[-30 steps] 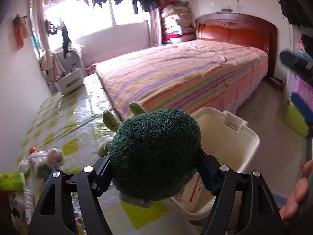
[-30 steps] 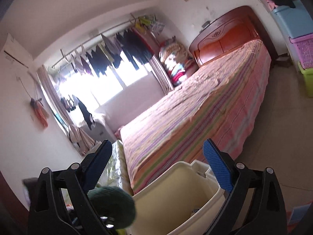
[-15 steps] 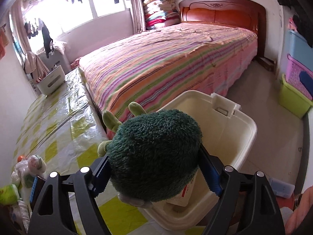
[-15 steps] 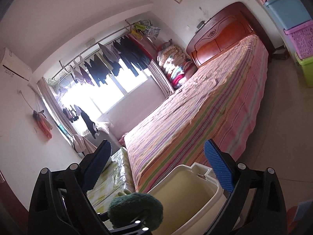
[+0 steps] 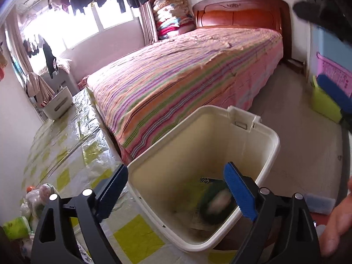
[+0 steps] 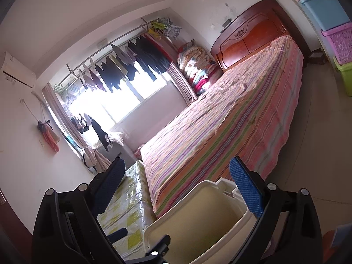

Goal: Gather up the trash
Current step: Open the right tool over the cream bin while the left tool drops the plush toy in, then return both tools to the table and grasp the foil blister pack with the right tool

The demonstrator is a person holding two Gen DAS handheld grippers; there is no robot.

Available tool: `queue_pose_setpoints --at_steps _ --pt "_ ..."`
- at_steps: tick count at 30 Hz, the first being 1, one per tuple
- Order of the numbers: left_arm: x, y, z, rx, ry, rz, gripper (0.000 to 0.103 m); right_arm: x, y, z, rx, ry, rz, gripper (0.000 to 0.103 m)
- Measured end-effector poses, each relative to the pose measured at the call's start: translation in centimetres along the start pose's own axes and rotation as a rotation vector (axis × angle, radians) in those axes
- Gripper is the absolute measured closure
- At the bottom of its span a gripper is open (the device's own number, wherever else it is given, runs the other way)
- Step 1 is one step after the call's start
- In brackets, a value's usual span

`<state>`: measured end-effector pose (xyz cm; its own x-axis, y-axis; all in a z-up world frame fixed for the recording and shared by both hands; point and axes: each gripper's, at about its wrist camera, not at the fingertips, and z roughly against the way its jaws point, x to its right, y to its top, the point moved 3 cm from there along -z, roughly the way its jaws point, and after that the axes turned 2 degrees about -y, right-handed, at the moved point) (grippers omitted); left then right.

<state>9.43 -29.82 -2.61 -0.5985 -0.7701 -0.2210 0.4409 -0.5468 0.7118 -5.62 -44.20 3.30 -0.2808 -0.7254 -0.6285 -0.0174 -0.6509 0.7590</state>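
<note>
Left wrist view, left gripper (image 5: pixel 176 189) jaws opening — empty, cream bin (image 5: pixel 272 140), checked tabletop (image 5: pixel 66 145), striped bed (image 5: pixel 187 70).

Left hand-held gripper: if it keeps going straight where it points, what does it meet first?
Probably the cream bin's inside: the left hand-held gripper, jaws opening with nothing between them, aims into it, toward the blurred green plush toy.

Black tool (image 5: pixel 176 189), blue ridged pads (image 5: pixel 239 195)

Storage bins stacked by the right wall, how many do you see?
3, in the right wrist view: a blue plastic bin on top, a purple lattice basket under it, a lime green bin lowest. More may be hidden beyond the frame.
</note>
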Motion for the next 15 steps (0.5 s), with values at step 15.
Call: queue_pose_setpoints --at_steps 15 --pt "-5.2 -1.8 2.9 0.060 0.096 0.091 0.016 -0.8 -0.5 -0.4 -0.020 0.017 0.027 0.009"
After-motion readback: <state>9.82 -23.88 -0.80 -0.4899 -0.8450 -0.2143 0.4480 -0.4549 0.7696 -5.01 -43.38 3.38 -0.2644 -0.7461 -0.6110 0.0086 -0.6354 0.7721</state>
